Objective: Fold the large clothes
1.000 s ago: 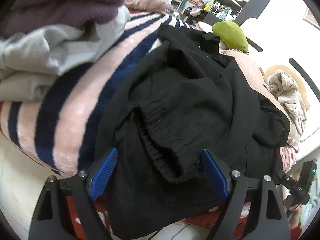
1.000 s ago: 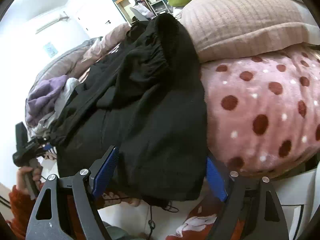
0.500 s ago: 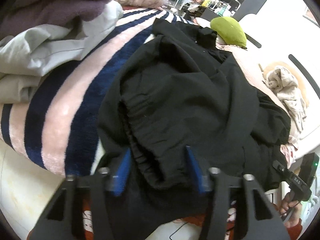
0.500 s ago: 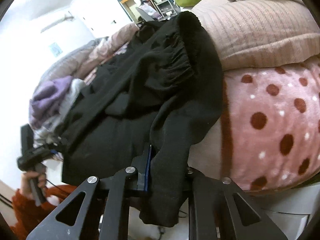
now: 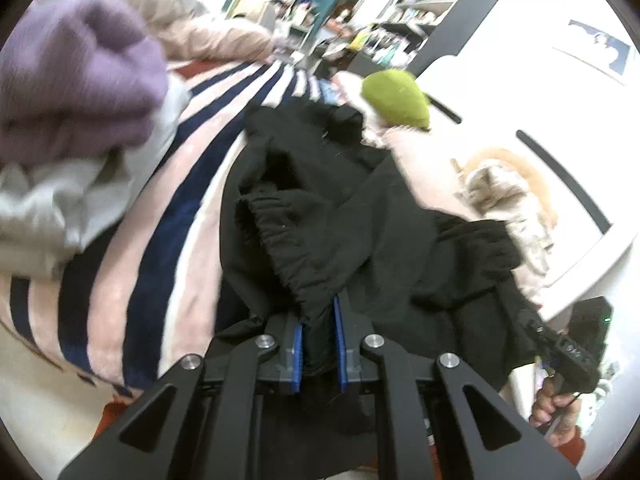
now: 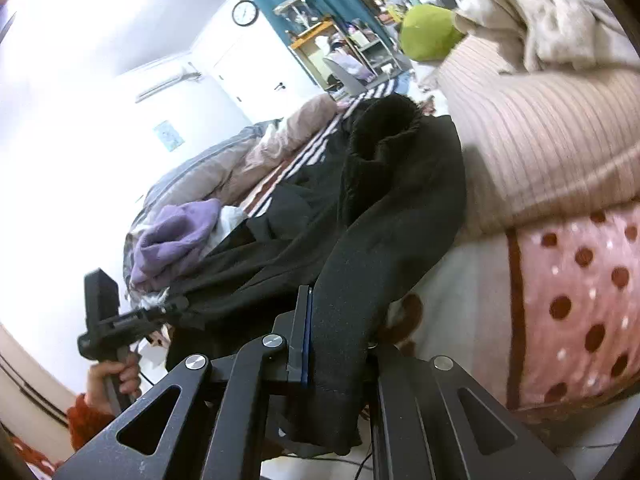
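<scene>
So the folding itself isn't really happening yet. The black garment (image 5: 360,240) is still lying bunched and creased on the bed, over the striped blanket (image 5: 160,216) toward the left of the frame, and no neat fold is showing.

The left gripper (image 5: 318,344) has just been closing and is pinching black fabric by the gathered elastic edge. The right gripper (image 6: 340,344) is clamping another edge at the bottom of its view.

The garment's long axis is running from the bottom of the frame up toward the green cushion (image 5: 396,98). Spreading flat and all folds are left, by the look of it.
</scene>
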A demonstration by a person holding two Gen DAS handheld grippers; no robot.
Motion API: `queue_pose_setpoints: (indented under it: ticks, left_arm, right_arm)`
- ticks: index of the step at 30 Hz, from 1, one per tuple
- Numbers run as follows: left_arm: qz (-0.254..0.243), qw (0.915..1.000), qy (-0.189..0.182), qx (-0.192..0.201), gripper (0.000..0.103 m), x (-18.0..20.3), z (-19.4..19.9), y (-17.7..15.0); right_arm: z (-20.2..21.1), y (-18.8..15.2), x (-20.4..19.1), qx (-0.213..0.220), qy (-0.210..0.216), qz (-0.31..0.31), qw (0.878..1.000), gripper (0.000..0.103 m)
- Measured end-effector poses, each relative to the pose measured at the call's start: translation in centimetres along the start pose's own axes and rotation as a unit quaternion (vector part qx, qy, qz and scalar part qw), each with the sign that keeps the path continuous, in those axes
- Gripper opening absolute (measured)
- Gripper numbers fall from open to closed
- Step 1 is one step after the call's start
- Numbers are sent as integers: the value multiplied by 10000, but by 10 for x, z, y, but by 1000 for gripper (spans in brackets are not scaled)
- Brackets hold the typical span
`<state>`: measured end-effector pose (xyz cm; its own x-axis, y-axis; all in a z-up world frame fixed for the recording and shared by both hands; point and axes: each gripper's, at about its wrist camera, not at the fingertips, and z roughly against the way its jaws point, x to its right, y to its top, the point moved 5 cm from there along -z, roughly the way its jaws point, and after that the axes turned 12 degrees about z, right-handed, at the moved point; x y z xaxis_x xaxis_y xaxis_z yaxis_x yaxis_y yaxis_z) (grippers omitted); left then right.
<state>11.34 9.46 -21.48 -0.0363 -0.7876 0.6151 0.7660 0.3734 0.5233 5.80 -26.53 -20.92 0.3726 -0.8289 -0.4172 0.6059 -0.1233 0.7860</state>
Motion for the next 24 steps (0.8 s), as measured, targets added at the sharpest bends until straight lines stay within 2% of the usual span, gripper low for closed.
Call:
queue_pose_setpoints:
  ticks: [2,6,9,11,14,16,18,20,22,24]
  left_arm:
    - [-74,9997,-221,42,8,10,11,5]
    - [-179,9977,-602,268,6,28,36,16]
    - [-434,9976,-382,380,6,36,45,22]
    - [-528,9981,-111,299,7,30,36,26]
    - [-376,9988,305,41,12,3,8,22]
    - [-168,9986,476,-127,24,-19,-8,17]
    - [69,9977,634,-249,52,-42,-20,10]
    - [271,9951,900,-297,70,-65,-28,0]
    - [360,9918,1170,-365,74,-81,-33,-7]
    - [477,9899,1226,-536,75,-93,-41,-14]
  right_arm:
    - [3,8,-8,128,217,-79,9997,2]
    - [15,19,-21,346,385,49,9986,2]
    - [12,22,-28,213,157,299,9992,1]
    - [6,18,-21,18,29,215,9998,1]
    - [-6,4,0,-259,-204,-11,9995,2]
    - [-9,-8,11,-371,-307,-173,9987,2]
    - [-10,-18,20,-460,-378,-283,9978,2]
    - [-9,-25,26,-511,-415,-329,9973,2]
    - [-8,-29,31,-567,-439,-369,9967,4]
    - [-9,-35,38,-665,-455,-391,9960,6]
